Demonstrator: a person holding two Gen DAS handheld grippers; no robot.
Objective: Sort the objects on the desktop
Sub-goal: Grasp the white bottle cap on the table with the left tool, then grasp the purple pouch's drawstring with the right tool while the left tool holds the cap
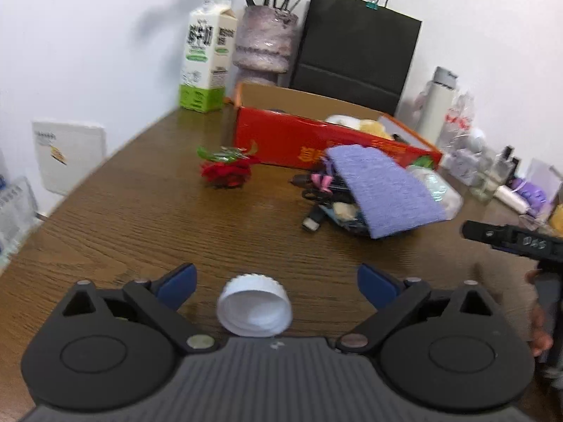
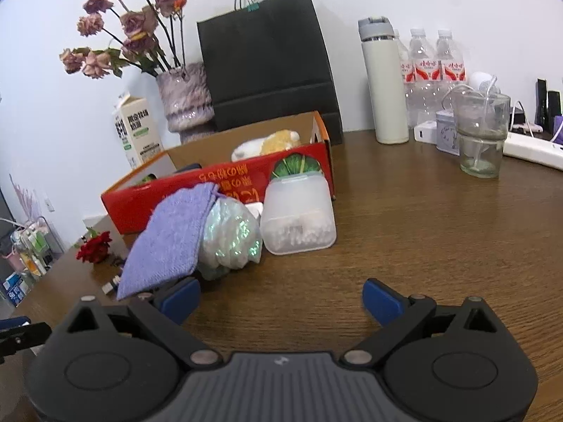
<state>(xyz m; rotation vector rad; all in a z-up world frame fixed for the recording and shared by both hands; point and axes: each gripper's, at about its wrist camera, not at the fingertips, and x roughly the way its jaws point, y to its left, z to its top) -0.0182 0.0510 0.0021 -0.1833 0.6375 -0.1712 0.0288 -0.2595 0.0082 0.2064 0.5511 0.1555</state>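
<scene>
Left wrist view shows the left tool (image 1: 277,286) spread wide around a white cap (image 1: 254,305) lying open-side-up on the desk (image 1: 140,218) — apparently lined up for pickup — while the right tool (image 2: 281,300), also apart and empty, waits near the red box (image 2: 225,190).

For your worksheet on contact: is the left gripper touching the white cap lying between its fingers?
Apart. The left wrist view shows the left gripper open, bare table either side of the white cap.
</scene>
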